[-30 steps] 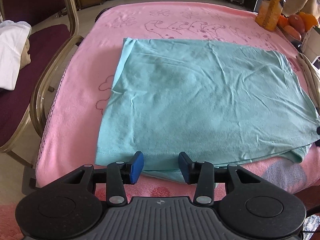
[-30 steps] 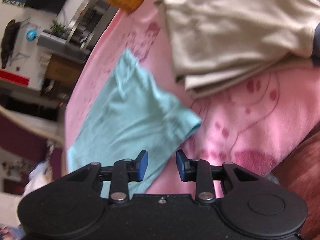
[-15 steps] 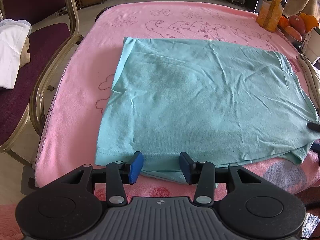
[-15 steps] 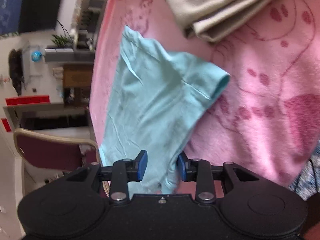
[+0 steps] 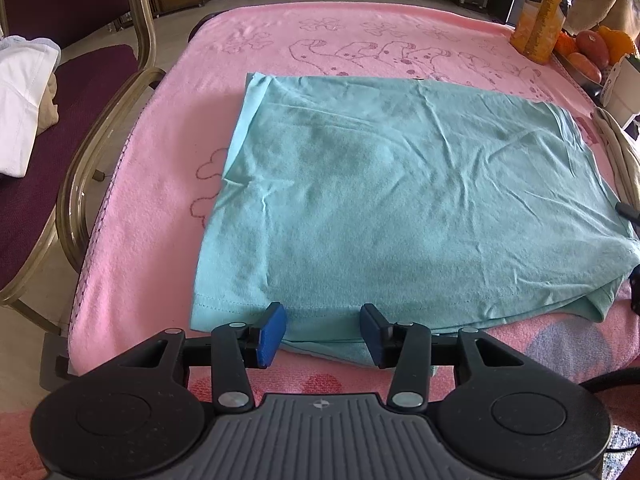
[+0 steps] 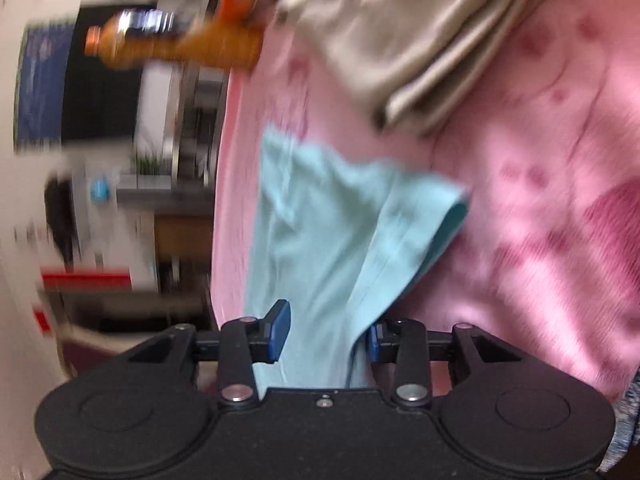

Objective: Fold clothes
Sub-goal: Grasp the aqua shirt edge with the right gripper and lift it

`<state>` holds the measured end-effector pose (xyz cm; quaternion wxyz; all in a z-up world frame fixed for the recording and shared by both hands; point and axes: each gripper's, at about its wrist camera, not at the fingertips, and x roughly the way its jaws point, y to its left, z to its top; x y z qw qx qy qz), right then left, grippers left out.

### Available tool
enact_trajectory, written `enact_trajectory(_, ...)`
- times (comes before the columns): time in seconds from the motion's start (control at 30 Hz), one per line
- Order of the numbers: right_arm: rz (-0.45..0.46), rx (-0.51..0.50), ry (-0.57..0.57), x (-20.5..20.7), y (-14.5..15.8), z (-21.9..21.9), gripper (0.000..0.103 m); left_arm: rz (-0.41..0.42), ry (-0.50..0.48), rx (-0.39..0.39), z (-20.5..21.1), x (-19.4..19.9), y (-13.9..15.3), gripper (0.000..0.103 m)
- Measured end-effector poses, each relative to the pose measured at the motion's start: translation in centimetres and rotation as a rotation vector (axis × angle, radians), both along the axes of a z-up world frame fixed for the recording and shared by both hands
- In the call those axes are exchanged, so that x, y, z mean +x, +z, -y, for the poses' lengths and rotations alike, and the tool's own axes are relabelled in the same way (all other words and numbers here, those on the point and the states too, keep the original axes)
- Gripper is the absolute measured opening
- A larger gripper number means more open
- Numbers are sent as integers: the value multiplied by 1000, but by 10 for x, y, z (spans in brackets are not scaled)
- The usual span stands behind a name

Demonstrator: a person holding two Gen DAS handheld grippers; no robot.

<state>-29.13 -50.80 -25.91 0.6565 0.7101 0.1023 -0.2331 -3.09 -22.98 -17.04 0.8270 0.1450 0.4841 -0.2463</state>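
My left gripper [image 5: 323, 330] has its jaws spread wide, nothing between them but air, the blue pads [image 5: 272, 334] poised right at the near hem of the teal shirt [image 5: 400, 208]. My right gripper [image 6: 325, 334] is open too, jaws apart, and a fold of that same shirt [image 6: 332, 248] runs down into the gap between them, the cloth brushing the right-hand pad (the view here is tilted and blurred, so I can't say how firmly it touches). The shirt lies spread flat and a little wrinkled on the pink blanket [image 5: 168, 168], one sleeve end [image 6: 444, 212] sticking out at the side. Just beyond that sleeve sits a folded beige garment [image 6: 400, 40], apart from the teal. Farther off, an orange bottle [image 6: 172, 44] at the blanket's far edge, some fruit [image 5: 592, 52] beside it, and a chair [image 5: 80, 184] off my left with white cloth [image 5: 20, 100] on its seat.
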Motion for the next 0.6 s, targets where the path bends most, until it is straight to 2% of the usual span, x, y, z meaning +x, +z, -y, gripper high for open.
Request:
enact_trajectory(0.1, -30, -17, -71, 6, -3, 1, 30, -1, 12, -11, -6, 1, 3, 45)
enact_trajectory(0.13, -48, -28, -87, 8, -4, 0, 26, -1, 17, -15, -8, 1, 4, 45)
enact_trajectory(0.17, -63, -32, -95, 8, -6, -1, 18, -1, 21, -18, -10, 1, 4, 45)
enact_trajectory(0.27, -115, -58, -104, 5, -4, -5, 7, -2, 33, -29, -15, 2, 7, 44)
enact_trajectory(0.3, -142, -77, -101, 9, 1, -5, 6, -2, 37, -33, -17, 3, 8, 42)
enact_trajectory(0.37, -220, -156, -79, 22, 17, -9, 5, -2, 46, -40, -21, 3, 10, 41)
enact_trajectory(0.5, -397, -411, -20, 35, 59, -32, 5, -22, 109, -16, -36, 14, 9, 35)
enact_trajectory(0.57, -483, -464, -5, 47, 66, -39, 5, -46, 103, 48, -34, 18, -1, 36)
enact_trajectory(0.6, -523, -473, 3, 53, 65, -40, 5, -31, 82, 72, -31, 17, -2, 37)
